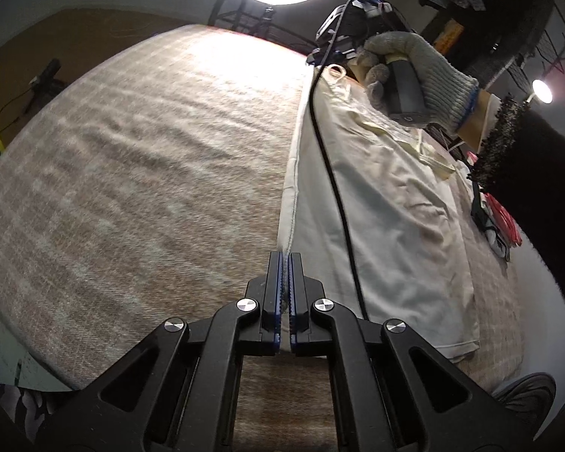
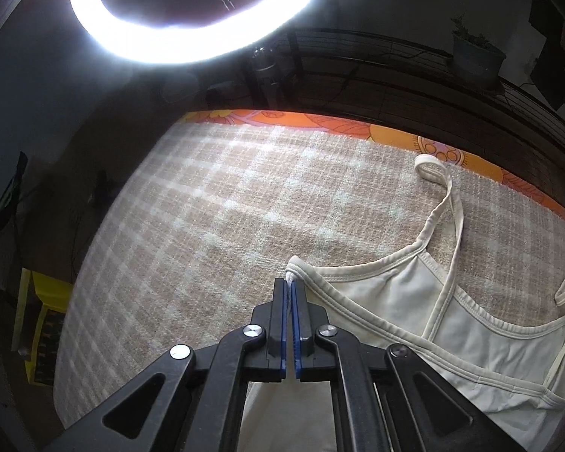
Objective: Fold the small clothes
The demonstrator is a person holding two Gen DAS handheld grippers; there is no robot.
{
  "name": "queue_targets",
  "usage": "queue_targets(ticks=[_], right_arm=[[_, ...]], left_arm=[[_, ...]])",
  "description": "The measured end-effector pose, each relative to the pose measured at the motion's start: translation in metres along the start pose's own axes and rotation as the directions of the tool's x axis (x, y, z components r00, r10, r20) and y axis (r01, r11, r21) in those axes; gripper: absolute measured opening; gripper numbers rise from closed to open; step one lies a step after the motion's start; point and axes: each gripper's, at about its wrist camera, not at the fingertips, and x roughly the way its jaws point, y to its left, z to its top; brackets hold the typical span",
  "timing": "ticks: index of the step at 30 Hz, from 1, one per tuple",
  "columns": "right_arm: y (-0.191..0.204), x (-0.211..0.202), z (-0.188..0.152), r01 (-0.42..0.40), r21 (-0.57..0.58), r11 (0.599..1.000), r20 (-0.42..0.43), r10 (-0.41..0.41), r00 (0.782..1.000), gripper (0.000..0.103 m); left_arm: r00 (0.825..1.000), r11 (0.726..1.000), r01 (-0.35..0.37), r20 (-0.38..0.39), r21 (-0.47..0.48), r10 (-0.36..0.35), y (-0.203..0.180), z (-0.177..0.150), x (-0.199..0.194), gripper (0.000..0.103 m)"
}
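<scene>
Lying flat on the checked beige blanket [image 2: 214, 218], the cream camisole [image 2: 467, 339] fills the lower right of the right wrist view, its thin straps [image 2: 439, 184] trailing toward the upper right. Both claws are pinched fully shut on its one long edge: the right claw [image 2: 290, 290] grips the bound corner by the armhole, at the centre bottom of its frame, and the left claw [image 1: 285, 263] has the hem corner, the seam running straight up from its tips. From the left wrist view the garment stretches away along the right half of the frame to the gloved hand [image 1: 410, 71] carrying the other gripper at upper right.

Judging by how it lies, the fold has barely begun — the edge is seized but the cloth is not yet doubled over; the lengthwise fold and any further folds remain.

A black cable [image 1: 335, 184] drapes across the fabric and may drag on it. Red and grey items [image 1: 499, 222] sit at the right edge, near the landing side. A ring light [image 2: 192, 11] glares overhead, and an orange patterned border [image 2: 358, 124] lines the blanket's far edge.
</scene>
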Motion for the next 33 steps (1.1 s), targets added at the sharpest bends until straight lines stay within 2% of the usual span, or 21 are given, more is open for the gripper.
queue_targets(ticks=[7, 13, 17, 20, 29, 31, 33], right_arm=[[-0.043, -0.042, -0.011, -0.048, 0.056, 0.997, 0.051, 0.045, 0.998, 0.0], [-0.094, -0.07, -0.038, -0.058, 0.097, 0.994, 0.076, 0.051, 0.996, 0.0], [-0.131, -0.066, -0.051, -0.048, 0.149, 0.988, 0.063, 0.039, 0.997, 0.0], [-0.146, -0.057, -0.056, -0.038, 0.174, 0.984, 0.054, 0.029, 0.998, 0.0], [-0.139, -0.017, -0.055, -0.057, 0.16, 0.985, 0.021, 0.055, 0.998, 0.0], [-0.137, -0.013, -0.056, -0.054, 0.153, 0.987, 0.014, 0.053, 0.998, 0.001], [-0.137, -0.021, -0.058, -0.063, 0.153, 0.986, 0.021, 0.06, 0.998, 0.007]], left_arm=[[0.997, 0.989, 0.075, 0.0, 0.131, -0.075, -0.045, -0.006, -0.006, 0.0], [0.988, 0.96, 0.15, -0.057, 0.238, -0.141, -0.088, -0.019, 0.0, 0.0], [0.982, 0.952, 0.177, -0.113, 0.251, -0.152, -0.108, -0.026, 0.016, 0.0], [0.982, 0.95, 0.17, -0.129, 0.26, -0.141, -0.119, -0.029, 0.027, 0.0], [0.987, 0.942, 0.12, -0.14, 0.314, -0.079, -0.132, -0.042, 0.042, 0.0], [0.989, 0.938, 0.102, -0.139, 0.331, -0.058, -0.13, -0.043, 0.04, 0.007], [0.988, 0.939, 0.106, -0.14, 0.328, -0.063, -0.126, -0.044, 0.035, 0.028]])
